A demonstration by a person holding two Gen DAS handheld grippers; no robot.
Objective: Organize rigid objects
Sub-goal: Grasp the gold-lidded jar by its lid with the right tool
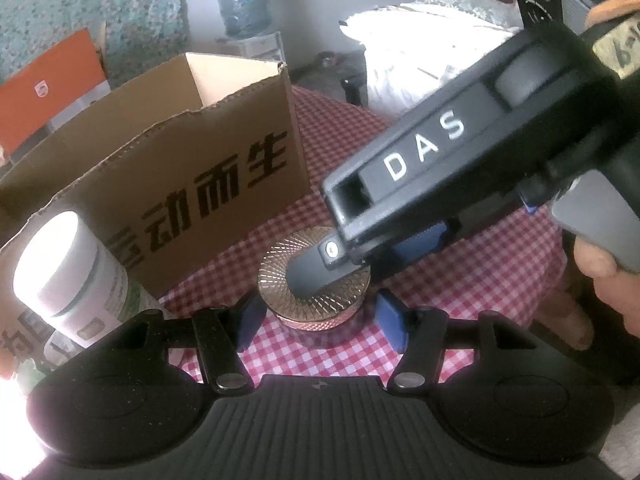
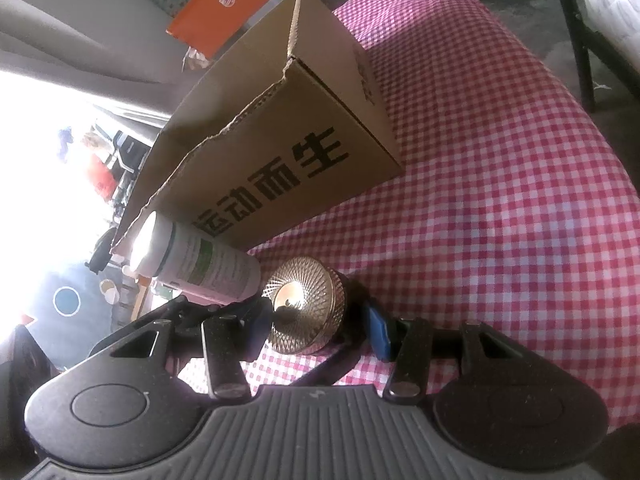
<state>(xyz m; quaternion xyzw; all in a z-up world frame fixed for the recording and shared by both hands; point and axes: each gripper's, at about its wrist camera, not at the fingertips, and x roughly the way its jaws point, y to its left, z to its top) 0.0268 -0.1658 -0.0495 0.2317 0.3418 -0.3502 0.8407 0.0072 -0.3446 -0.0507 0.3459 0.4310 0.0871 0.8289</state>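
A round jar with a ribbed gold lid (image 1: 280, 280) (image 2: 304, 304) stands on the red-checked tablecloth (image 1: 344, 128) (image 2: 500, 160). My left gripper (image 1: 320, 320) is open, its blue pads either side of the jar, not touching. My right gripper (image 2: 316, 326) is open around the jar too; in the left wrist view its black body (image 1: 440, 168) reaches in from the right, one finger over the lid. A white bottle with a green label (image 1: 72, 276) (image 2: 200, 258) stands left of the jar. An open cardboard box with black characters (image 1: 192, 152) (image 2: 288, 148) stands behind them.
An orange box (image 1: 48, 92) (image 2: 228, 4) lies beyond the cardboard box. A water jug (image 1: 240, 4) and white sacks (image 1: 420, 60) stand on the floor past the table. A dark chair (image 2: 580, 40) is at the table's far right.
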